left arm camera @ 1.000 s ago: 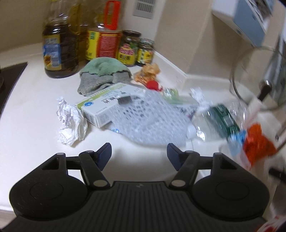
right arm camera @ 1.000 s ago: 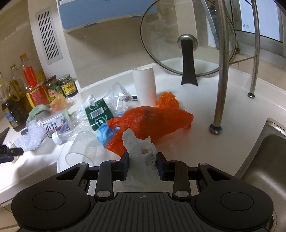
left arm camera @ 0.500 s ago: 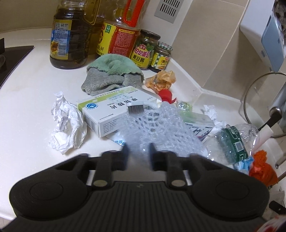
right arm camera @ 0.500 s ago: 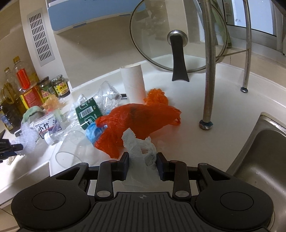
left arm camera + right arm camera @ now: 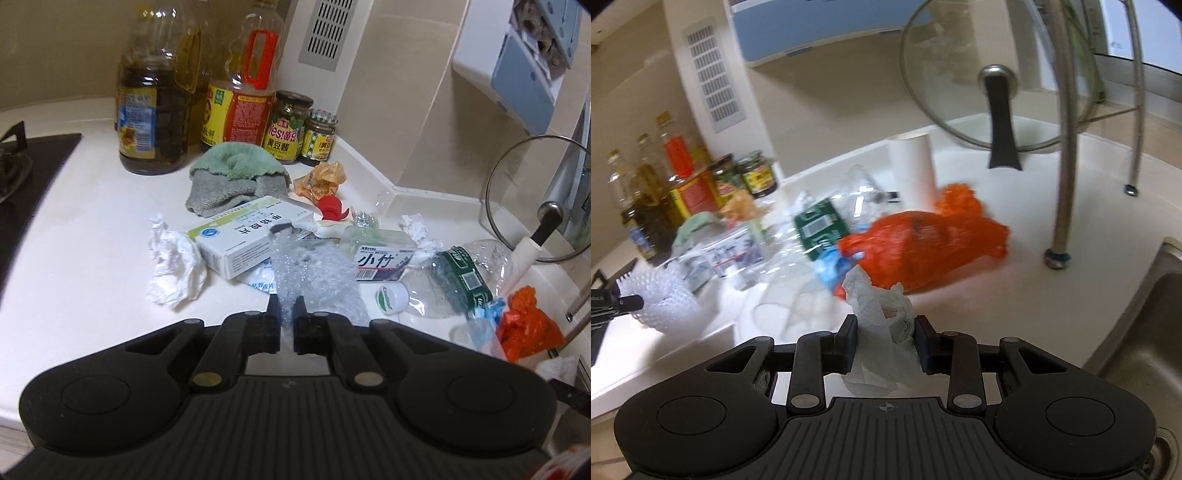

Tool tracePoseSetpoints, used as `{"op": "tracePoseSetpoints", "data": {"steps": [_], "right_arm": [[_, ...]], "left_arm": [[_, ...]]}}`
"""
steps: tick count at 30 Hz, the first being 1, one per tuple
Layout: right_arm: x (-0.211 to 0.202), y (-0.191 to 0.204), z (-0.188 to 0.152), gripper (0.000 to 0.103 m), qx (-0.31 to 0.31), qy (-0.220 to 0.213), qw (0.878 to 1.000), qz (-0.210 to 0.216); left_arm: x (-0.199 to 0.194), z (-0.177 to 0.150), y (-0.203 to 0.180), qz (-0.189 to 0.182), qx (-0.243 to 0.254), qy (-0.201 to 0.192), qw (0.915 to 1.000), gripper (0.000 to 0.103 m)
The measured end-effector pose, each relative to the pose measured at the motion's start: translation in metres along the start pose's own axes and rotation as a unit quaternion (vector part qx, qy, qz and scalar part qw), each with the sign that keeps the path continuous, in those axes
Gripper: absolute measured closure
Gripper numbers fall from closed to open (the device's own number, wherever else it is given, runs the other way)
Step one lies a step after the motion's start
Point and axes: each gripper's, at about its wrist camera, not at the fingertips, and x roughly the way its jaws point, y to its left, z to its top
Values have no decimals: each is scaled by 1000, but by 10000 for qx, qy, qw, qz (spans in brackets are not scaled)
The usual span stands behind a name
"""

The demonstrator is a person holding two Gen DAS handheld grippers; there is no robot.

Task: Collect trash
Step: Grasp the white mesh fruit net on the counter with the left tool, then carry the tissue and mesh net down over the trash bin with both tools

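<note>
My left gripper (image 5: 287, 320) is shut on a piece of bubble wrap (image 5: 314, 275) and holds it just above the counter; it also shows in the right wrist view (image 5: 670, 299). My right gripper (image 5: 886, 338) is shut on a crumpled white paper towel (image 5: 882, 325). Trash lies on the white counter: a crumpled tissue (image 5: 173, 267), a white medicine box (image 5: 249, 236), a crushed clear bottle with a green label (image 5: 461, 277), an orange plastic bag (image 5: 931, 243) and a cardboard tube (image 5: 912, 168).
Oil bottles (image 5: 155, 92) and sauce jars (image 5: 286, 127) stand at the back wall beside a green-grey cloth (image 5: 236, 179). A stove (image 5: 22, 162) is at the left. A glass lid (image 5: 997, 74), metal rack legs (image 5: 1067, 129) and a sink (image 5: 1145, 332) are to the right.
My left gripper closed on the bubble wrap and lifted and drew it back toward me. My right gripper kept hold of the paper towel and shifted a little.
</note>
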Motion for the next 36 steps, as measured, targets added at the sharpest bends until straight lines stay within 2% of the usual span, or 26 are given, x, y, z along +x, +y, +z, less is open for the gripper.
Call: {"op": "tracePoseSetpoints", "data": {"steps": [9,18,29,36], "right_arm": [[-3,22,-13,70,-142,112,9970,757],[-25,64,-38,70,-326,176,9899,1370],[-15,131,-106,70,-623,951,9797,1651],[28,142,-160,70,-680,1468,9771,1382]], "left_arm": [[-58,-21,1,195,85,-84,9997,98],[-94,-58,12,68,270,306,9991,98],[-82,-110,41,-77,518,1072,9929,98],[-43,-154,59,-117,613,1556,9858,98]]}}
